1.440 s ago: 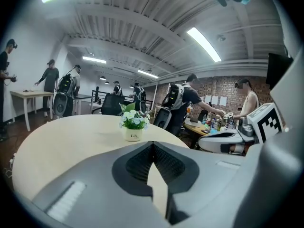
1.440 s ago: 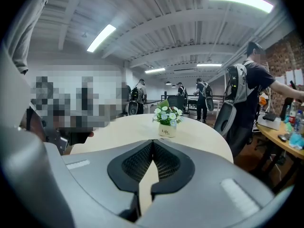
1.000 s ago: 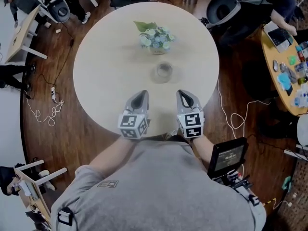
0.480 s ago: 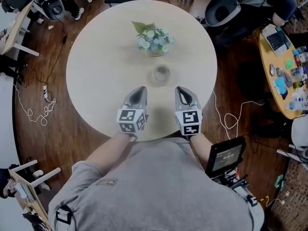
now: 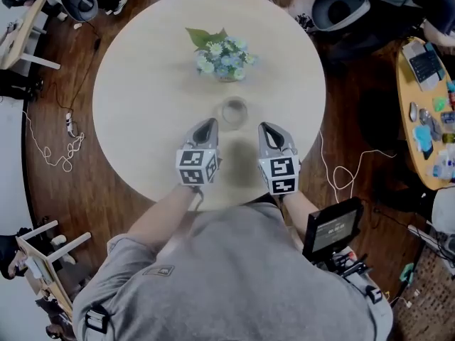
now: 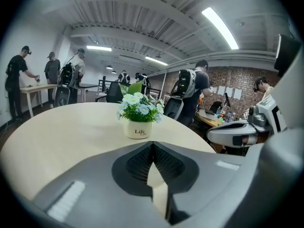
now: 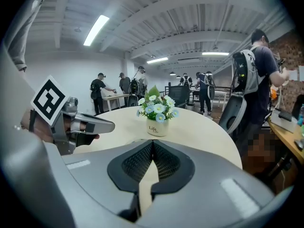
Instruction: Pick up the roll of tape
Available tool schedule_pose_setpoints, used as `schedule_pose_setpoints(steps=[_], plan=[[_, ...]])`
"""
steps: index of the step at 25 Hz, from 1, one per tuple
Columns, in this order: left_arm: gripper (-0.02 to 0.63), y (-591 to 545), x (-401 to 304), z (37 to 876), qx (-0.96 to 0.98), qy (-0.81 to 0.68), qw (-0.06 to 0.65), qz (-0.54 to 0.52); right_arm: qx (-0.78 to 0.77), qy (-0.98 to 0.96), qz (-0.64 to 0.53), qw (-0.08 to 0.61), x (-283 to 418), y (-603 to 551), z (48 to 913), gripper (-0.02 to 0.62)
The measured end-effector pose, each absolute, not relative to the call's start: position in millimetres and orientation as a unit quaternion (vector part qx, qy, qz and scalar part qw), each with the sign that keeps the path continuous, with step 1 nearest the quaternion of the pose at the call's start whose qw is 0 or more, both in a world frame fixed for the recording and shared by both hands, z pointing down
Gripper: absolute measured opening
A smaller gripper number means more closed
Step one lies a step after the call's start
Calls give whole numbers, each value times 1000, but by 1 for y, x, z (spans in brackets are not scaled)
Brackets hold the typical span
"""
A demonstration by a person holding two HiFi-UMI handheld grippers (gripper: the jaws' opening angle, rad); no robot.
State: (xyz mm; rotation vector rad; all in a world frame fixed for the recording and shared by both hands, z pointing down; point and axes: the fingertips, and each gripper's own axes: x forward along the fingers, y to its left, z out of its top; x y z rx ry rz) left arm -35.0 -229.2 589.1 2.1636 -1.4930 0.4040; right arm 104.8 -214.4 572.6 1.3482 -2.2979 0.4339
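The roll of tape (image 5: 233,112) is clear and lies flat on the round pale table (image 5: 142,98), just in front of a small pot of flowers (image 5: 222,55). My left gripper (image 5: 207,125) is over the table a little to the near left of the roll, with its jaws shut and nothing between them. My right gripper (image 5: 268,128) is at the roll's near right, also shut and empty. Neither touches the roll. In both gripper views the jaws hide the roll and only the flower pot (image 6: 137,127) (image 7: 157,127) shows beyond the shut tips.
Office chairs (image 5: 340,2) stand past the table's far edge. A curved orange desk (image 5: 426,98) with small items is at the right. Cables (image 5: 60,151) lie on the wood floor at the left. Several people stand at desks in the background.
Both grippers have moved forward over the table and now sit closer to the tape roll, one on each side. Their jaws have stayed shut.
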Motion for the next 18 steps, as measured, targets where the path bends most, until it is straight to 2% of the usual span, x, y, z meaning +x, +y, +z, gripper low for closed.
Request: schedule_pose_setpoints(steps=[7, 13, 18], plan=[[13, -252, -26, 615, 788, -532, 247, 189, 466, -836, 176, 232, 106, -226, 595, 14], [130, -265, -18, 641, 790, -506, 250, 241, 452, -842, 185, 228, 101, -238, 603, 14], [170, -276, -15, 661, 786, -492, 247, 280, 447, -842, 194, 230, 101, -244, 612, 14]])
